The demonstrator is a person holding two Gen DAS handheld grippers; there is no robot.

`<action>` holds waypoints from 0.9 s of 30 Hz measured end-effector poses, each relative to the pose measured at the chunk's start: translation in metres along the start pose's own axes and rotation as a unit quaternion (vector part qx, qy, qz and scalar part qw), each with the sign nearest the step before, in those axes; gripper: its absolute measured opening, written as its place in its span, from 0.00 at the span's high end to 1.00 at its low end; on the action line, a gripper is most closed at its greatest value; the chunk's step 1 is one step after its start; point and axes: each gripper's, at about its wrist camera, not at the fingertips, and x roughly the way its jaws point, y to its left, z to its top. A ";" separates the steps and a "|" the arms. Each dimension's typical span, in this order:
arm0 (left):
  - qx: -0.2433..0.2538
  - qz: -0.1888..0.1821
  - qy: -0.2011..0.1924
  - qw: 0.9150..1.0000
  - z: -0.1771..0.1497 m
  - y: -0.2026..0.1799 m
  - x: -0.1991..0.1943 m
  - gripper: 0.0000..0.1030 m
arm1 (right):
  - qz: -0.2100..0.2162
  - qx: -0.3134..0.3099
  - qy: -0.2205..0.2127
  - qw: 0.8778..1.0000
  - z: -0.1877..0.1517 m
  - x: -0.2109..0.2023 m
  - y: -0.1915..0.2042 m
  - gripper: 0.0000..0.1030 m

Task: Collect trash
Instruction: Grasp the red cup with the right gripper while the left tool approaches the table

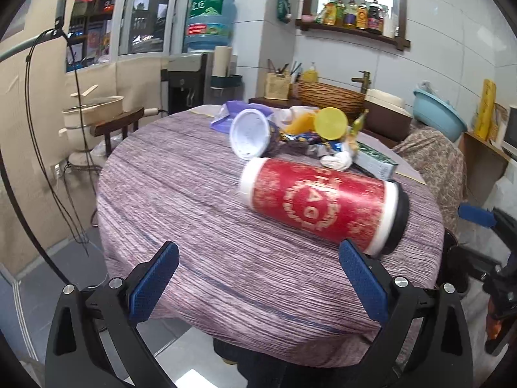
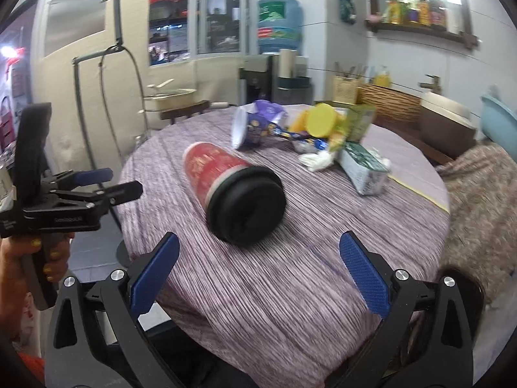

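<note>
Red canister on its side, trash heaped at the far edge

Round table (image 1: 200,194) with a purple-grey striped cloth fills both wrist views. Near its middle a red canister (image 1: 318,205) with a white band and a black cap lies on its side — cap end toward the near right in the left wrist view, cap facing the lens in the right wrist view (image 2: 239,187).

Beyond it, toward the far edge of the table, sits the trash pile: a tipped white cup (image 1: 250,137) with a purple wrapper, a yellow lid (image 1: 331,123), crumpled blue-and-gold foil wrappers (image 1: 302,139), a wad of white tissue (image 1: 336,160) and a green-and-white carton (image 1: 376,160) at the right of the heap. The pieces touch or overlap one another.

Left gripper (image 1: 258,279) hovers over the near edge of the table with its blue-padded fingers (image 1: 155,286) spread wide and nothing between them; the right-hand pad sits just in front of the canister's cap end. Right gripper (image 2: 258,279) is likewise spread wide and empty — the canister lies just beyond its fingers. In the right wrist view the left gripper also shows at the far left, held by a hand (image 2: 48,258).
</note>
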 end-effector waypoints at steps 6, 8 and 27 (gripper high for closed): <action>0.002 0.025 -0.004 1.000 0.008 0.016 0.002 0.05 | 0.056 -0.070 0.041 0.995 0.054 0.045 0.027 0.05; -0.003 0.024 -0.002 1.000 0.008 0.020 0.004 0.05 | 0.071 -0.104 0.077 0.989 0.073 0.072 0.039 0.05; -0.023 0.020 0.011 0.999 0.002 0.049 0.017 0.05 | 0.070 -0.312 0.402 0.858 0.108 0.247 0.119 0.15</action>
